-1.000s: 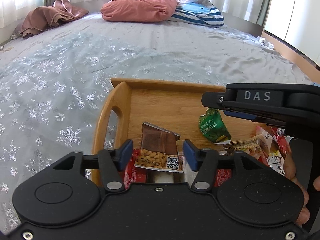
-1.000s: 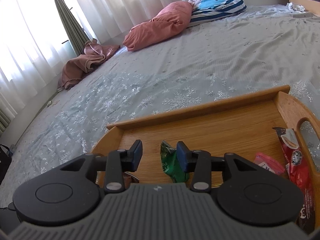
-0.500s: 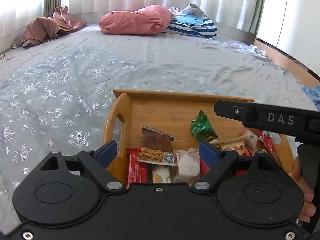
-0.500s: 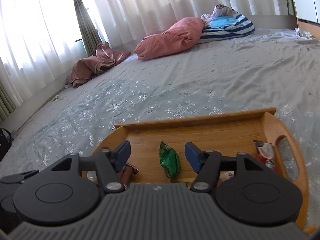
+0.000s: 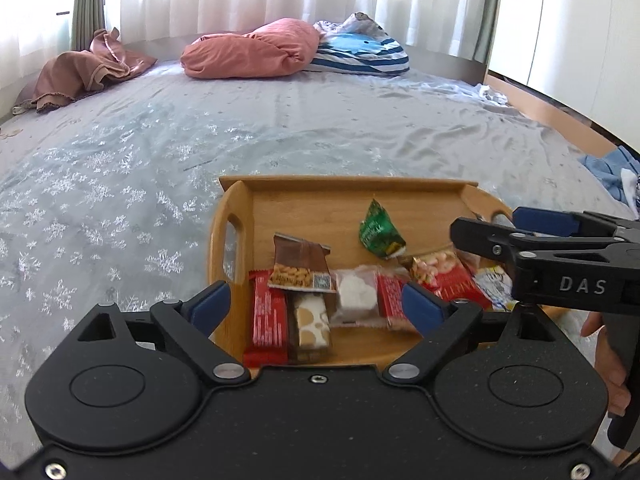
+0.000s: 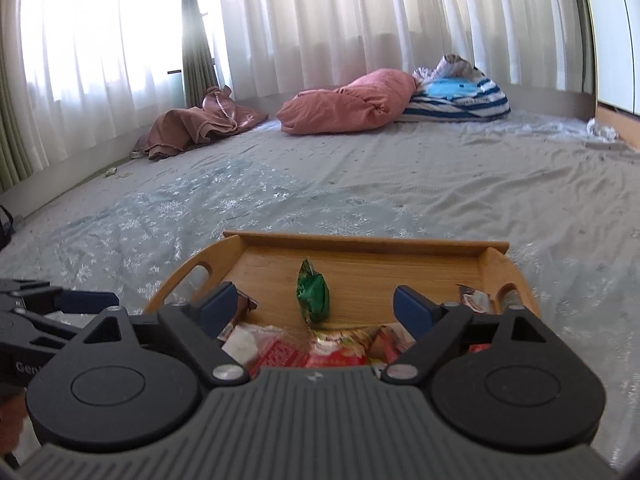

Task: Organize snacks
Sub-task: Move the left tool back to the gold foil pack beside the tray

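The snacks all lie inside the wooden tray (image 5: pixel 236 216) on the bed (image 5: pixel 120 168), and I see none on the sheet around it, so the gathering looks nearly done; what is left, I think, is only to tidy the loose ones. Along the near edge of the tray there is a row: a red bar (image 5: pixel 268 320), a nougat bar (image 5: pixel 312 324) and a white sweet (image 5: pixel 356 296), each with its long axis running from the near edge toward the far edge. A brown peanut pack (image 5: pixel 302 266) lies across their far ends, its torn end pointing to the far edge. A green pack (image 5: pixel 378 232) lies alone near the middle, standing a bit on its side with its pointed end toward the far edge. More red packs (image 5: pixel 452 276) sit in a heap at the near right corner, not in order. The left gripper (image 5: pixel 316 304) and the right gripper (image 6: pixel 316 306) hover over the near edge, their jaws opening wide, holding nothing.
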### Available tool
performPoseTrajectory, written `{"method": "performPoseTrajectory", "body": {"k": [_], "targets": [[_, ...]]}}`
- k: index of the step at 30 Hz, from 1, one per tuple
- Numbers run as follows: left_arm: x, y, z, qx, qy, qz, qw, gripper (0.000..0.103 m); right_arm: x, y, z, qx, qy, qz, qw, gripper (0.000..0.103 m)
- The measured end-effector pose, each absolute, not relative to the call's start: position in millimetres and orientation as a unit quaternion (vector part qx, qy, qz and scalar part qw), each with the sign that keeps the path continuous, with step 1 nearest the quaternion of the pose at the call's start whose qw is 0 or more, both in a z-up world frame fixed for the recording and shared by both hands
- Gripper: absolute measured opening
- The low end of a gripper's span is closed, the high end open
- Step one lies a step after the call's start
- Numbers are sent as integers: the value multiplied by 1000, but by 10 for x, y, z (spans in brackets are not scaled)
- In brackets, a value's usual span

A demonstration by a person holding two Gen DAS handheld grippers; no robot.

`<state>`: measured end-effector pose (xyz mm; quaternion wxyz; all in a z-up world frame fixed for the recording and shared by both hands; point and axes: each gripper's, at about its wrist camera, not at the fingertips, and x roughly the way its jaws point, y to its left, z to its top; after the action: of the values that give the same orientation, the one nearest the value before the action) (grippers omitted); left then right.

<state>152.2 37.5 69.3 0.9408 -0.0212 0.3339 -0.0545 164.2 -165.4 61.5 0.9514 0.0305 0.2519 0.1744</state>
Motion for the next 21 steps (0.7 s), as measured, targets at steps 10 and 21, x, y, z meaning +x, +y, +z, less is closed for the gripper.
{"method": "performPoseTrajectory", "body": {"k": [10, 21], "targets": [[1304, 328, 634, -16, 347, -71, 935, 93, 1209, -1752, 658, -14, 210, 178, 961, 103], [1197, 250, 580, -21, 361, -82, 929, 94, 763, -1830, 439, -60, 205, 169, 962, 103]]}}
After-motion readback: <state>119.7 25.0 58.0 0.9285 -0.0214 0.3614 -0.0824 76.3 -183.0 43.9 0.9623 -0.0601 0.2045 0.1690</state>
